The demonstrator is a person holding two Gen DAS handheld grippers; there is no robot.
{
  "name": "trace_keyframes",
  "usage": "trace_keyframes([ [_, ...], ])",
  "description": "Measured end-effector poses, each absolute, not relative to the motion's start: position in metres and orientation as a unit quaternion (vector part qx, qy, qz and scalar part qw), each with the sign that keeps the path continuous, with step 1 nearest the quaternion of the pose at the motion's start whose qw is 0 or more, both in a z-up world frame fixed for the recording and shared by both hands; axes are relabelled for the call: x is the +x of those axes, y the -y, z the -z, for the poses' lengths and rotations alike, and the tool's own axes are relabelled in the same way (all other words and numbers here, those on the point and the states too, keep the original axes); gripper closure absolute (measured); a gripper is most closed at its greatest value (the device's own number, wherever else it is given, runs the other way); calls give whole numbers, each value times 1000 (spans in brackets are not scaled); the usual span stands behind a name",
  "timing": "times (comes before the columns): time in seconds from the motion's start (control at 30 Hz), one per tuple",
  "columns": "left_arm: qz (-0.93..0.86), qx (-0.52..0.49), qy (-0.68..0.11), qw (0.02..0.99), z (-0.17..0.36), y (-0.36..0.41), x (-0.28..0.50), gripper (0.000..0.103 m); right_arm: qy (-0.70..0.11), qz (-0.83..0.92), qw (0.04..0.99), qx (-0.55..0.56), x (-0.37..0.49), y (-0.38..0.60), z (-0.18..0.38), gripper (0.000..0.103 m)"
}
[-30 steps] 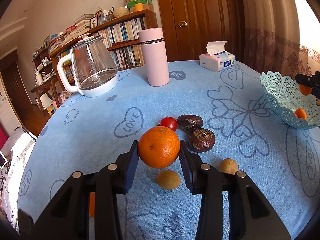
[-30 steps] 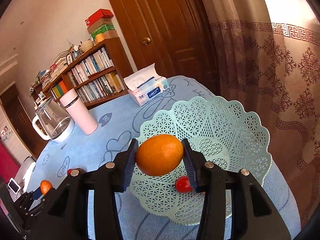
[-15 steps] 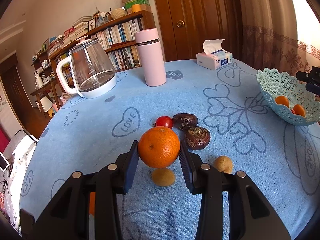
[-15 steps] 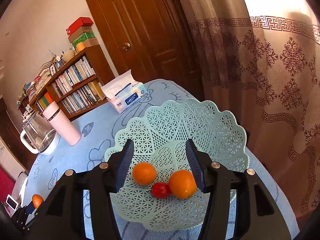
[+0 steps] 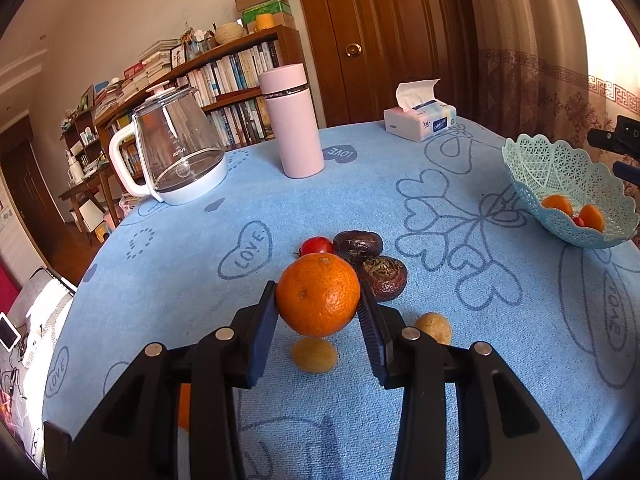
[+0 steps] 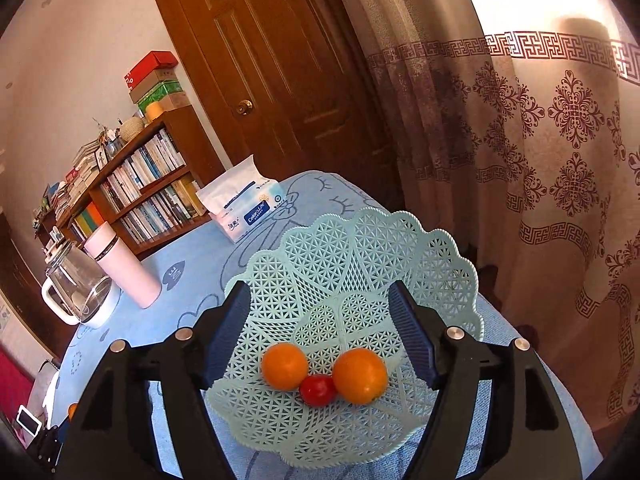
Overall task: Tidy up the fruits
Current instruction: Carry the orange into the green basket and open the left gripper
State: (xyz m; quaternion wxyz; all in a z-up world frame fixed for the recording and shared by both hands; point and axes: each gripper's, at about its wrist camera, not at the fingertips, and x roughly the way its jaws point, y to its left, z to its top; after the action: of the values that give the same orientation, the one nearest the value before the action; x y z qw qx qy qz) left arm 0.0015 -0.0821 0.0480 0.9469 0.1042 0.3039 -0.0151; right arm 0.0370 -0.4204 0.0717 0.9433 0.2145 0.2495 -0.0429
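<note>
Bookshelves and a dark wooden door back a round table (image 5: 500, 320) under a blue cloth printed with hearts and the word "LOVE". Clamped between the fingers of the left tool (image 5: 319, 316) and held above the cloth is an orange (image 5: 318, 294); just beyond it lie a cherry tomato (image 5: 317, 245) and two wrinkled passion fruits (image 5: 358, 242), with two small brown fruits (image 5: 314, 355) below and beside it. Well off to that tool's right stands the mint lattice basket (image 6: 360, 248), over which the right tool (image 6: 320, 332) hangs with its jaws wide apart and nothing in them; two oranges (image 6: 284, 366) and a tomato (image 6: 318, 389) lie inside. Judging by this, the carry is in hand: the next move calls for taking the held orange across to the basket. A tissue pack (image 6: 244, 210) beyond the basket reads "ColorLife".
</note>
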Motion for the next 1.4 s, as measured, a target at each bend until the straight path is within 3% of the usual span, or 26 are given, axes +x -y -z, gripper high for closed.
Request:
trace_keyframes([
  [0.67, 82, 145, -289, 943, -60, 154, 14, 63, -253, 74, 937, 229, 43, 435, -59, 27],
  [0.97, 202, 66, -337, 917, -71, 192, 46, 63, -250, 92, 940, 214, 44, 429, -55, 27],
  [1.4, 252, 65, -334, 906, -74, 246, 79, 63, -238, 117, 936, 233, 41, 435, -56, 22],
])
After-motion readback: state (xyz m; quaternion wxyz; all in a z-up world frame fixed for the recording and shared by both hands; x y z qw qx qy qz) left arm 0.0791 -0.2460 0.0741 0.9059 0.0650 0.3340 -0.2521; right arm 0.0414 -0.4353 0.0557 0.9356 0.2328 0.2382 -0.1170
